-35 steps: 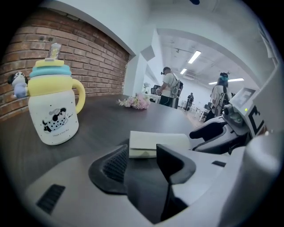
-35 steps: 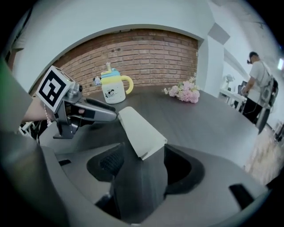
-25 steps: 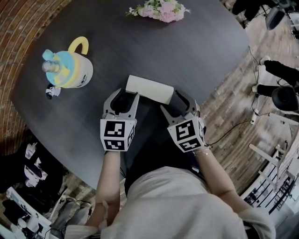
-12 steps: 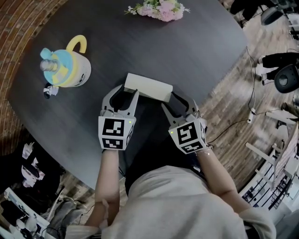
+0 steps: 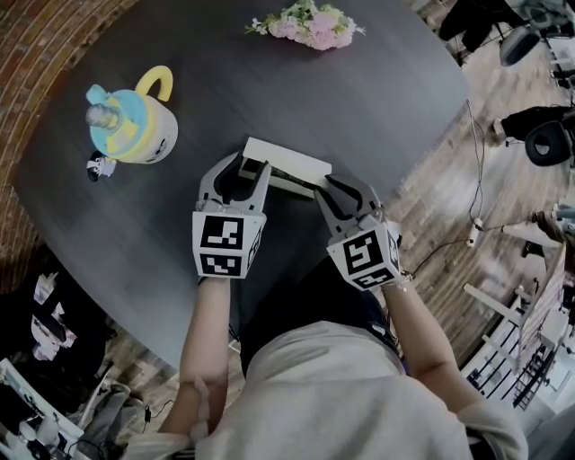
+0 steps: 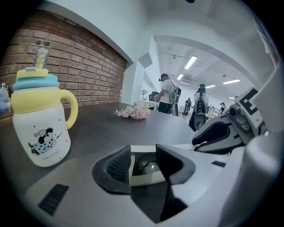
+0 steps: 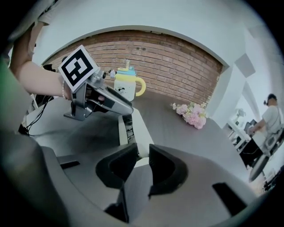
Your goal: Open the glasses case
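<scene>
The white glasses case lies near the front edge of the dark table, with a gap between its lid and its base. My left gripper is shut on the case's left end. In the left gripper view the case fills the space between the pads, and dark glasses show inside it. My right gripper is at the case's right end, its jaws closing. In the right gripper view a thin white edge of the case sits in the narrow gap of that gripper.
A yellow and blue child's bottle stands at the left of the table, with a small toy figure beside it. A bunch of pink flowers lies at the far edge. The floor and cables lie beyond the table's right edge.
The right gripper's jaws have narrowed from wide open to a thin gap around the case's right end. The case now shows a gap between lid and base. Both grippers have risen a little.
</scene>
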Action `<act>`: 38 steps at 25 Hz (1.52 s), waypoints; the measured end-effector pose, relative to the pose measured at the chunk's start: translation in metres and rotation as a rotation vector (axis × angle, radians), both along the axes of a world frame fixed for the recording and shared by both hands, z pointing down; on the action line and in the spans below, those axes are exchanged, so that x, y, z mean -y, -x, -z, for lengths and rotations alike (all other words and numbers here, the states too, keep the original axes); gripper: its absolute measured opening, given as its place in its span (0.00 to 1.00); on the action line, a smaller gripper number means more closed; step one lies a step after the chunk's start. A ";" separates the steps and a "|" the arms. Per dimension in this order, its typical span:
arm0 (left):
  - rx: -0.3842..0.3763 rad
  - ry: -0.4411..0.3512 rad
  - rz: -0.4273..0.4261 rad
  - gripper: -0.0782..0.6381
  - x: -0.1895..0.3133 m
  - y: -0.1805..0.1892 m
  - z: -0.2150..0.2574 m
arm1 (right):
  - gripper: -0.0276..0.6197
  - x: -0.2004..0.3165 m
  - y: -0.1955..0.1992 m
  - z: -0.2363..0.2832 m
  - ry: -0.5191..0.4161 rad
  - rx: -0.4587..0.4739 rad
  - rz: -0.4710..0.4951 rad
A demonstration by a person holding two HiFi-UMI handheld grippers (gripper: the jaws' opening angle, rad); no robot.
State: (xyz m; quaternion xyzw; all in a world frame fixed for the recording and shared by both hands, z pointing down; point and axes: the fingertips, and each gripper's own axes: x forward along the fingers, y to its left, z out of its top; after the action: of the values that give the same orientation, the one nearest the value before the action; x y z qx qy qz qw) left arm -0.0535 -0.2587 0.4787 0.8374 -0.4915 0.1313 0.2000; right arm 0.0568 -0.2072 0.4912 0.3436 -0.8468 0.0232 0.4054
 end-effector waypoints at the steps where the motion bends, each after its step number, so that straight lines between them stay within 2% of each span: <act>1: 0.002 -0.006 0.002 0.38 0.003 -0.001 0.001 | 0.18 0.003 0.000 0.001 -0.008 -0.001 0.005; 11: 0.113 -0.038 -0.063 0.37 0.027 -0.010 0.006 | 0.11 0.029 -0.006 0.008 -0.057 -0.008 0.084; 16: 0.116 -0.006 -0.050 0.36 0.032 -0.014 0.003 | 0.08 0.038 -0.012 0.005 -0.090 -0.085 0.183; 21: 0.105 0.031 -0.024 0.34 0.037 -0.019 -0.001 | 0.08 0.050 -0.021 0.002 -0.056 -0.055 0.204; 26: 0.088 0.059 0.004 0.33 0.044 -0.020 -0.004 | 0.09 0.071 -0.026 0.001 -0.060 -0.038 0.181; 32: 0.075 0.099 0.031 0.33 0.045 -0.018 -0.012 | 0.12 0.087 -0.030 -0.007 -0.035 -0.008 0.074; 35: 0.074 0.110 0.045 0.33 0.046 -0.014 -0.014 | 0.11 0.090 -0.030 -0.007 -0.017 0.014 0.054; 38: 0.065 0.114 0.048 0.33 0.047 -0.011 -0.014 | 0.16 0.092 -0.032 -0.007 -0.007 0.025 0.039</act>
State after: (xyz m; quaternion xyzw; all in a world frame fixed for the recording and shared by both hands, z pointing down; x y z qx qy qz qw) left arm -0.0421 -0.3059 0.4923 0.8078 -0.5096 0.1814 0.2343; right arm 0.0890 -0.2996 0.4980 0.3281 -0.8584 0.0166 0.3941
